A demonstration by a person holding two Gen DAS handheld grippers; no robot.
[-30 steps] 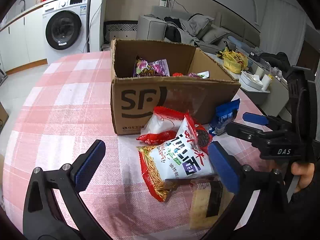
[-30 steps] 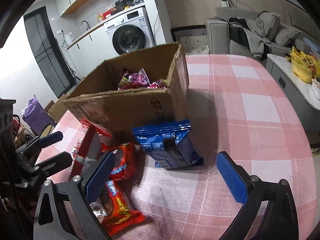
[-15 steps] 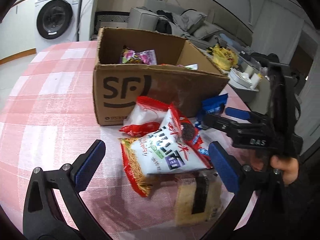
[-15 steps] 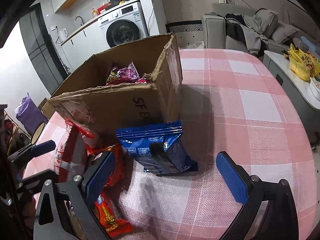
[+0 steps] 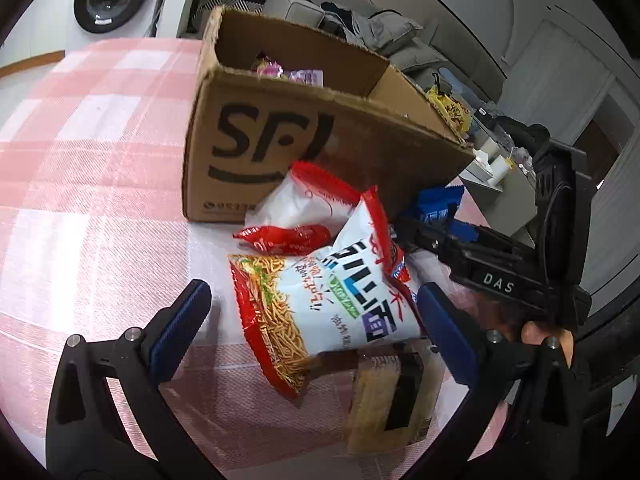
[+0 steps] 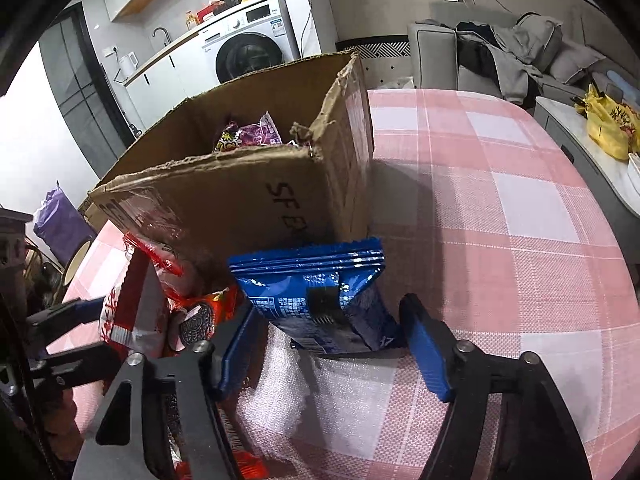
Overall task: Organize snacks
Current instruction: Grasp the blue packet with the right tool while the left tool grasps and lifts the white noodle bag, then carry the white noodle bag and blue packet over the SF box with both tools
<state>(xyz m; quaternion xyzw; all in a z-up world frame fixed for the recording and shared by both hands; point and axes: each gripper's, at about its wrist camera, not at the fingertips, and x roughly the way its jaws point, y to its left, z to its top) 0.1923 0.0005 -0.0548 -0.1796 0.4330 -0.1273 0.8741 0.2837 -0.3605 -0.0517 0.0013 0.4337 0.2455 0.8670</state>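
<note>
An open cardboard box (image 5: 304, 120) marked SF stands on the pink checked tablecloth and holds a purple snack bag (image 6: 248, 136). In front of it lie a noodle packet (image 5: 332, 300), a red and white bag (image 5: 296, 212), a red Oreo pack (image 6: 200, 316), a cracker pack (image 5: 392, 404) and a blue snack bag (image 6: 320, 300). My left gripper (image 5: 316, 328) is open with its jaws on either side of the noodle packet. My right gripper (image 6: 332, 356) is open, its jaws on either side of the blue bag's near end; it also shows in the left wrist view (image 5: 436, 228).
The box (image 6: 256, 196) blocks the way behind the snacks. The tablecloth (image 6: 500, 208) stretches to the right of the box. A washing machine (image 6: 248, 48), a sofa (image 6: 496, 56) and a side table with a yellow bag (image 6: 608, 128) stand beyond the table.
Both grippers have moved forward toward the snacks. The right gripper's jaws have narrowed and now straddle the blue bag. The left gripper has come closer over the noodle packet.
</note>
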